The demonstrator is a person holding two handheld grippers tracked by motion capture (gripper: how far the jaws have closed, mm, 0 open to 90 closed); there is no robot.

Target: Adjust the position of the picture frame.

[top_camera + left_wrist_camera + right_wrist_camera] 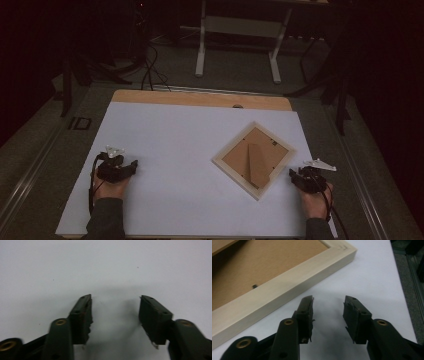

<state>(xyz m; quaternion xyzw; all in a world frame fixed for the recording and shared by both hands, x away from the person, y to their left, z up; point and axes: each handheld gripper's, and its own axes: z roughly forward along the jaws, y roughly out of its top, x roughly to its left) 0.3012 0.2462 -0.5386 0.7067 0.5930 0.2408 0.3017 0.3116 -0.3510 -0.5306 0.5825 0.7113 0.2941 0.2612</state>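
Note:
A pale wooden picture frame (254,159) lies face down on the white table (170,150), turned like a diamond, its brown backing board and folded stand showing. My right gripper (296,176) rests on the table just beside the frame's lower right edge, open, nothing between its jaws. In the right gripper view the frame's rail (287,287) runs just ahead and to the left of my right gripper (328,299). At the table's left side my left gripper (131,165) is held low and open, and in its own view my left gripper (115,297) has bare table between the jaws.
A wooden strip (200,98) runs along the table's far edge. Beyond it stand a white desk frame (240,30) and cables on a dark floor. The table's right edge (402,290) lies close to my right gripper.

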